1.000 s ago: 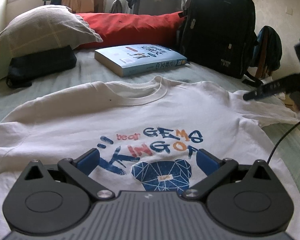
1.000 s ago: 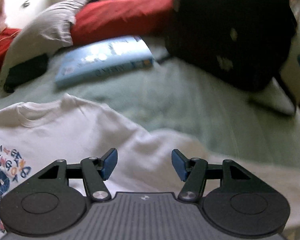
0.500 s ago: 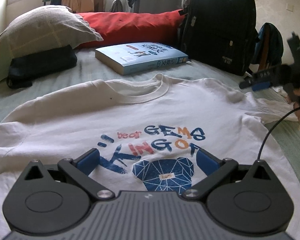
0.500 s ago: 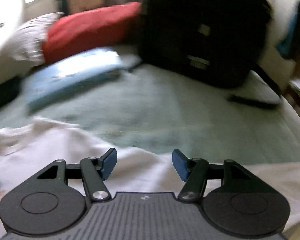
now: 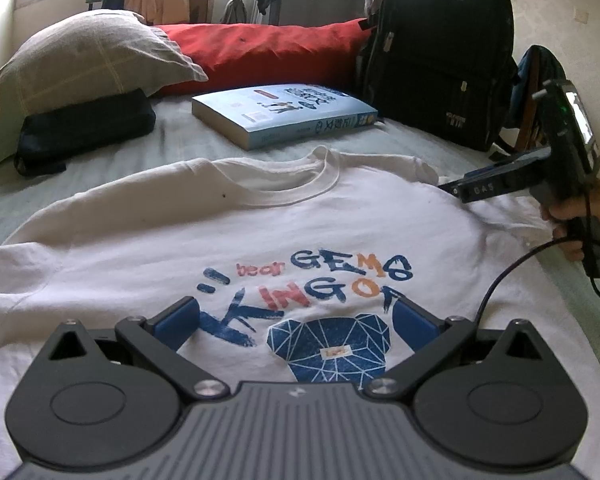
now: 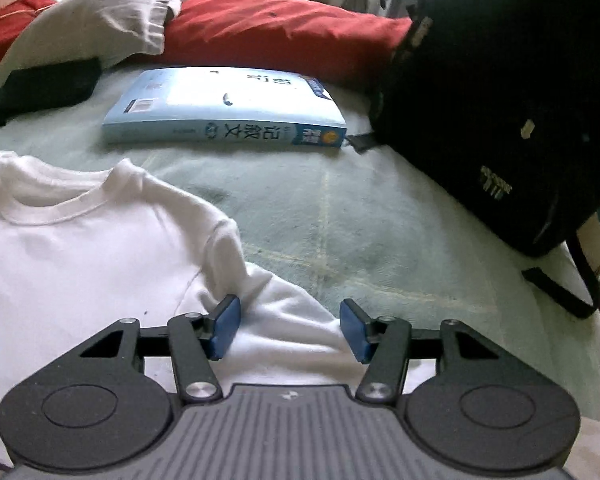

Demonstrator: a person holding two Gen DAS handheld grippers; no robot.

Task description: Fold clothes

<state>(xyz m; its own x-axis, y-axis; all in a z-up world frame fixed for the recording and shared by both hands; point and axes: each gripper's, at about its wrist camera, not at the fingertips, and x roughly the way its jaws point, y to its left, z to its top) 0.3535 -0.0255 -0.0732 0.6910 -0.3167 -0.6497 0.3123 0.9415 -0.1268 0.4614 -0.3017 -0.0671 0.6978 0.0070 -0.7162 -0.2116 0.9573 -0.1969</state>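
White T-shirt (image 5: 228,248) spread flat, print side up, on a pale green bedsheet (image 6: 340,216); collar toward the far end of the bed. Left gripper (image 5: 296,322) hangs over the lower chest of the shirt, its blue pads (image 5: 178,322) set wide apart on either side of the blue bear print (image 5: 332,346), with nothing caught between them. Right gripper (image 6: 288,328) sits over the shirt's shoulder and sleeve (image 6: 284,312), to the right of the collar (image 6: 60,208). Its jaws have just been closing a little but stand roughly half open; sleeve cloth lies in the gap and a raised fold meets the left pad (image 6: 224,328), while the right pad looks clear of the cloth, so the fabric is not gripped. In the left wrist view the same tool (image 5: 496,186) enters from the right, carried by a person's hand (image 5: 568,228), tip above the shirt's shoulder. Beyond both grippers: a light blue book (image 5: 284,118) just past the collar, a black backpack (image 5: 440,52) to its right, a grey pillow (image 5: 88,56) and red cushion (image 5: 268,50) at the head of the bed, and a dark pouch (image 5: 84,130) under the pillow's edge.
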